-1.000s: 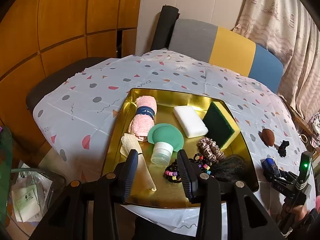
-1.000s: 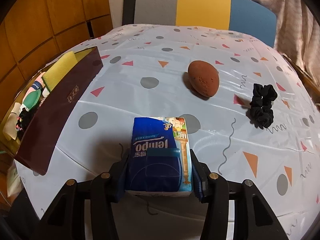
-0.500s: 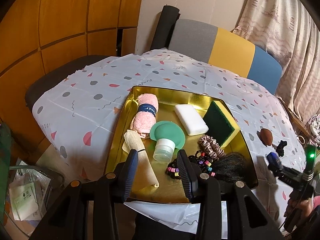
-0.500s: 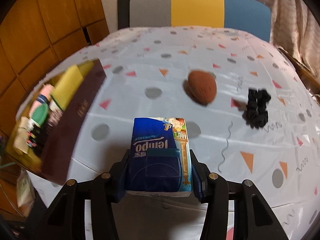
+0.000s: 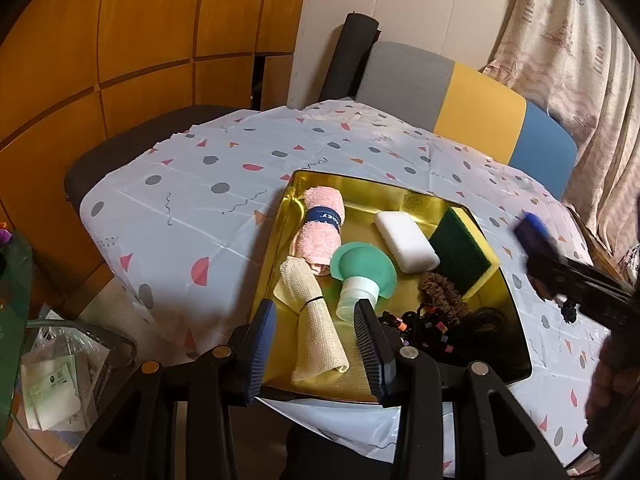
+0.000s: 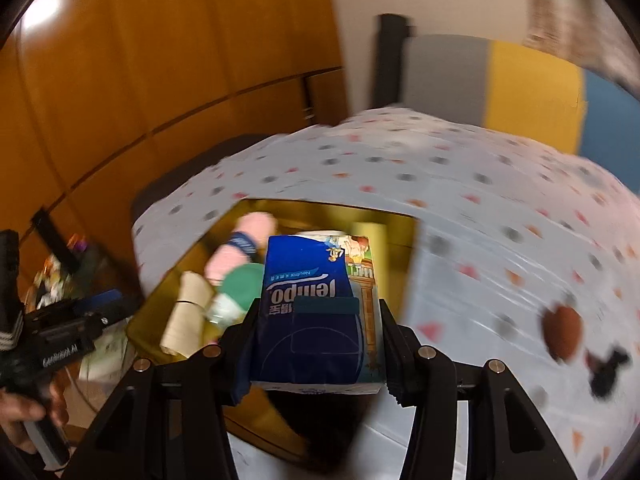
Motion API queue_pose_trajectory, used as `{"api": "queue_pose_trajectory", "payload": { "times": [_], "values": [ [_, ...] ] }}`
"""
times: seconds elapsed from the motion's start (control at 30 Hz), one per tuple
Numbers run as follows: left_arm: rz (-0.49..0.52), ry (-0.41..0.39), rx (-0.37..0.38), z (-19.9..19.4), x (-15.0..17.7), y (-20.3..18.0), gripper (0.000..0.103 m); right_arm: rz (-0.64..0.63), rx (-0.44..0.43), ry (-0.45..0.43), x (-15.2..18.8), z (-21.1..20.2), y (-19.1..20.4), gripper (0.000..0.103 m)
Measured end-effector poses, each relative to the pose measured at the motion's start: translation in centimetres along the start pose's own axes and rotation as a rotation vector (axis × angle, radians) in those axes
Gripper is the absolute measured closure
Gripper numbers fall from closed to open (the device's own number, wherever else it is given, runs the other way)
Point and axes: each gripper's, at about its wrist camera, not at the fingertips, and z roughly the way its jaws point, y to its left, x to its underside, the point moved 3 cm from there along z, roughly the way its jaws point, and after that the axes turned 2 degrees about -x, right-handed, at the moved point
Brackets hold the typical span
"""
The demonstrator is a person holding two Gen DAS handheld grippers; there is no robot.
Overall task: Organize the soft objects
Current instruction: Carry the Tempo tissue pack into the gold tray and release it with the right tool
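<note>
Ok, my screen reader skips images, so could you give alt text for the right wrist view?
The right gripper holds a blue tissue pack above a gold tray with a pink towel inside. A brown sponge and black scrunchie lie on the patterned tablecloth; the image is motion-blurred.

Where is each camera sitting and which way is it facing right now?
Left wrist: rides the open left gripper at the table's near edge, looking along its fingers over the gold tray; the right gripper shows, blurred, at right.
Right wrist: rides the right gripper, shut on the tissue pack, facing the tray from its right; the left gripper and the hand holding it show at left.
Shared: tray, pink towel, green sponge.
</note>
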Motion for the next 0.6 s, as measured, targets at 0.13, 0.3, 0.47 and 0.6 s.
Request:
{"api": "queue_pose_trajectory", "payload": {
  "times": [0.13, 0.3, 0.47, 0.6],
  "values": [
    [-0.004, -0.002, -0.005, -0.1, 0.0, 0.3, 0.063, -0.071, -0.006, 0.131, -1.0, 5.6, 2.7, 0.051],
    [0.001, 0.004, -0.009, 0.1, 0.1, 0.5, 0.063, -0.084, 0.031, 0.251, -0.8, 10.8, 3.1, 0.051],
    [0.005, 0.008, -0.021, 0.4, -0.1, 0.9, 0.063, -0.054, 0.073, 0.317, 0.3, 13.3, 1.5, 0.051],
    [-0.003, 0.017, -0.020, 0.6, 0.1, 0.8, 0.063, -0.054, 0.079, 0.323, 0.4, 13.3, 1.4, 0.050]
  ]
}}
